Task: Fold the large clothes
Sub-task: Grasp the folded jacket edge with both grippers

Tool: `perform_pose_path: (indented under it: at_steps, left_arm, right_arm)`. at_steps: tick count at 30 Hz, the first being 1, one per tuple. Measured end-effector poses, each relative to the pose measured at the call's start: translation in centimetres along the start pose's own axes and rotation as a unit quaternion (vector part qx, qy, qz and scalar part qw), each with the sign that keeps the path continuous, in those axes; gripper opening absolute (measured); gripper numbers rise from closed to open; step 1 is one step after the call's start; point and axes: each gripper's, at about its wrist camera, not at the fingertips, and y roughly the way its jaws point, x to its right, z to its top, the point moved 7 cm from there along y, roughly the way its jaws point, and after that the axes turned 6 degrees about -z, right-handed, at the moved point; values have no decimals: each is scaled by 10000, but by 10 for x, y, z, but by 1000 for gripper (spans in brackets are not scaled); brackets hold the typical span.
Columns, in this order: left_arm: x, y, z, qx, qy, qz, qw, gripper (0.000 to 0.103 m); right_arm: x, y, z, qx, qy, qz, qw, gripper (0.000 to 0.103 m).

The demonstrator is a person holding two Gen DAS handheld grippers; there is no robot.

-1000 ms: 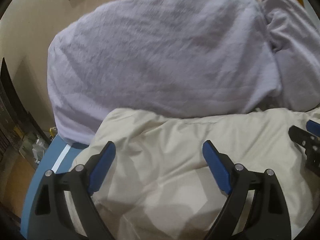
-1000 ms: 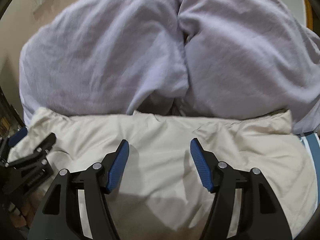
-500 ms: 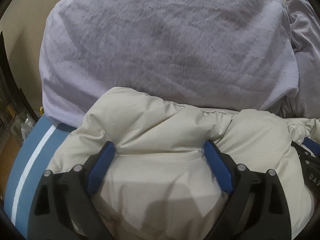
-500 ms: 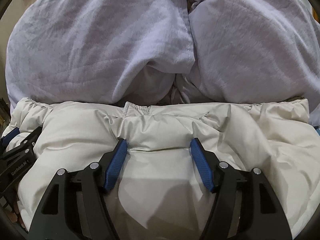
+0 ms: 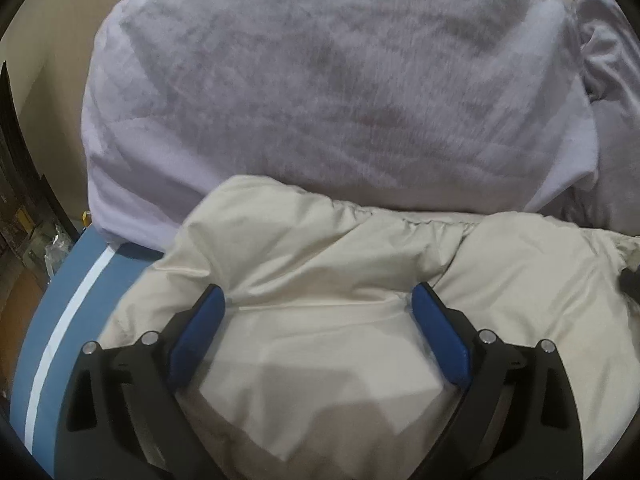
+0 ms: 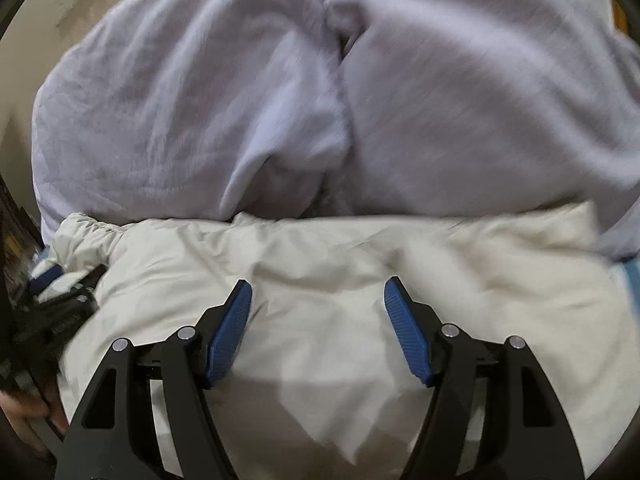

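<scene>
A cream puffy jacket [image 5: 320, 280] lies bunched on the bed, its far edge against the lilac pillows. It also shows in the right wrist view [image 6: 340, 252]. My left gripper [image 5: 318, 300] is open, its blue pads pressed down into the jacket's left part. My right gripper [image 6: 318, 292] is open over the jacket's middle, with fabric between its pads. The left gripper's black body [image 6: 60, 312] shows at the left edge of the right wrist view.
Two large lilac pillows [image 6: 200, 120] [image 6: 480, 100] fill the far side of the bed. A blue sheet with a white stripe [image 5: 68, 320] shows at the left, with a dark shelf [image 5: 20, 200] and beige wall [image 5: 52, 40] beyond.
Both grippers pushed forward and down into the jacket, bunching it against the pillows. In the last half second the right gripper has drawn back a little. Both stay open.
</scene>
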Motion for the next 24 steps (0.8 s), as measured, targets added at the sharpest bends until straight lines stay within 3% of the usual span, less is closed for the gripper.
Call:
perform_pose_path:
  at_steps: [3,9,15,24]
  left_arm:
    - [-6,-17,7,177,58,-44,9998,95]
    - [-21,-25,20,280,199,339,9988,95]
    - [-44,6,-3,-182,-147,478,9986,95]
    - [-41,21,-13,-262,-398,396,9981,101]
  right_arm:
    - [44,-18,10,323,-38,-531,9981,70]
    - [124,-4,15,90,559,-1179,9914,70]
    - [153,23,-9,-351,886,-1195,9883,72]
    - [143,50,-18,-406,506,-1723,9829,80]
